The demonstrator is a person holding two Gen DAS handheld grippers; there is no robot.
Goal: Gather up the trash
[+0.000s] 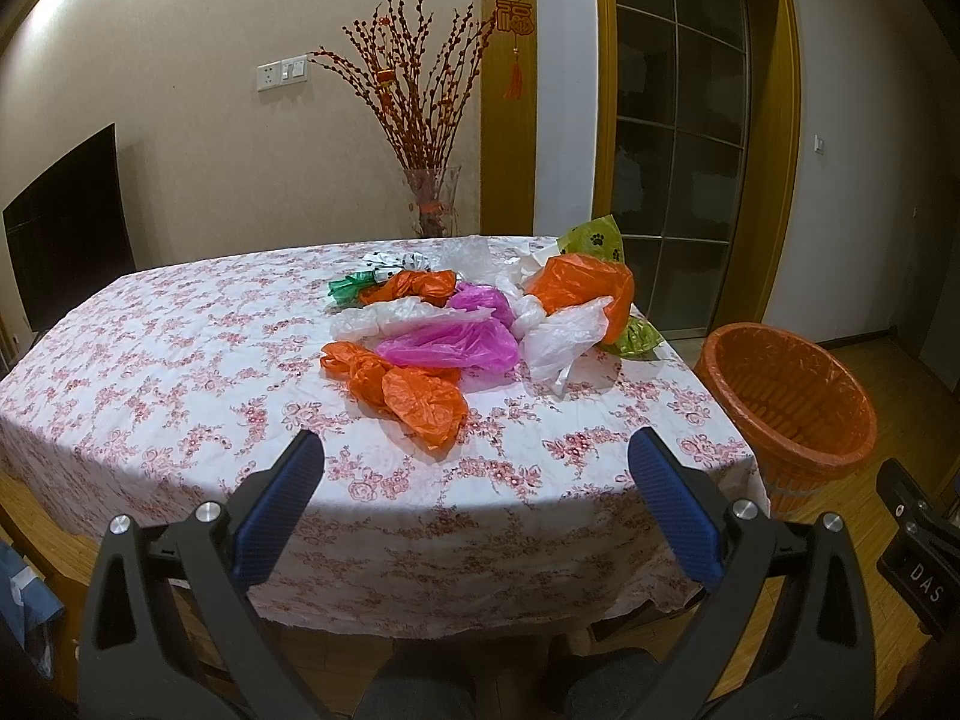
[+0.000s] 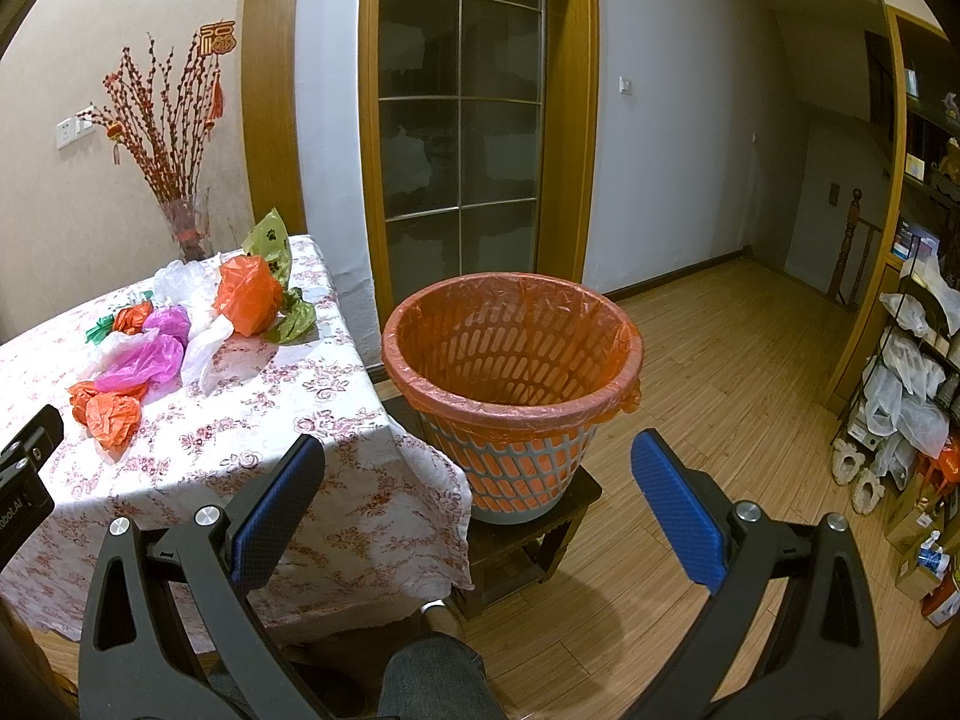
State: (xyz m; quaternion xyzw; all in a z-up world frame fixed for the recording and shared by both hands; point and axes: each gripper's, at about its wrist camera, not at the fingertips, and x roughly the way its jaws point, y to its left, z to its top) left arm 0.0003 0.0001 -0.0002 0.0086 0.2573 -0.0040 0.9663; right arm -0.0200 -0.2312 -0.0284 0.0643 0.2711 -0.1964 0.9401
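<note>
Both grippers' jaws spread, empty; wastebasket upright, mouth up, beside bags.

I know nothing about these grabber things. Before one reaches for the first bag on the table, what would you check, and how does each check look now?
1. Left gripper open and holding nothing: ok.
2. Right gripper open and holding nothing: ok.
3. Trash basket upright, orange liner folded over its rim, nothing visible inside: ok.
4. Basket steady on its small dark stool: cannot tell.
5. Nearest orange bag lies loose on the tablecloth, nothing between it and the left gripper: ok.
6. Glass vase stands behind the pile, away from that bag: ok.
</note>
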